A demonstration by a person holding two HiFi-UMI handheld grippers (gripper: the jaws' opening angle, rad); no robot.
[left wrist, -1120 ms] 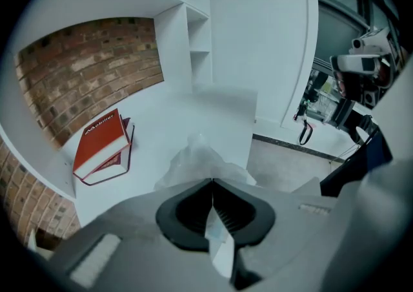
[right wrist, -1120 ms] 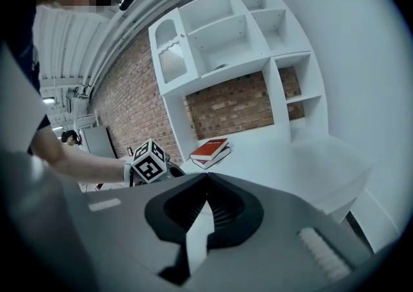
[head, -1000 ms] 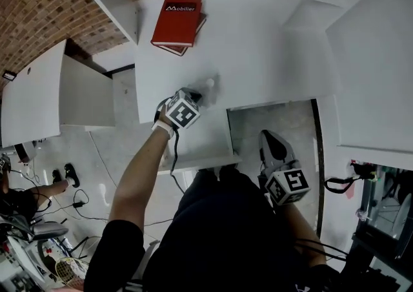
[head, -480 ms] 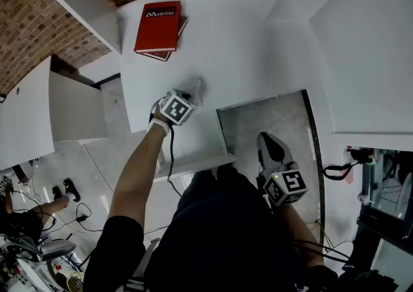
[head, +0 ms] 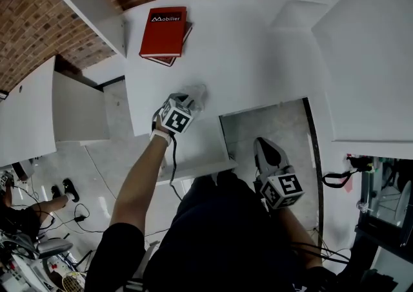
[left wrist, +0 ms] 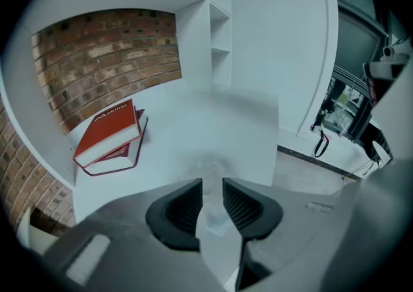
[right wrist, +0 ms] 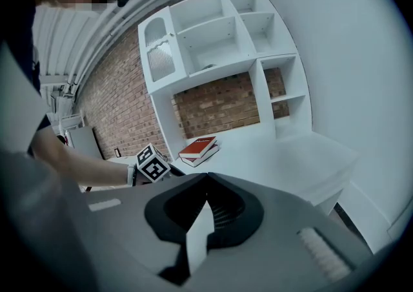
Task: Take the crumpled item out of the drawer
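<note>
Crumpled wrap (head: 195,96) lies on the tabletop (head: 251,45), pinched in left gripper (left wrist: 211,188) fingers; right gripper (right wrist: 208,184) fingers are clenched on nothing.

Crumpled item (left wrist: 215,218) between jaws of left gripper (left wrist: 213,197), over desk (head: 258,45), near front edge. Book (left wrist: 110,139) on desk, ahead-left of left gripper, well apart. Shelves (left wrist: 216,19) beyond desk, ahead of it. Right gripper (head: 266,147) right of left gripper, off desk edge.
</note>
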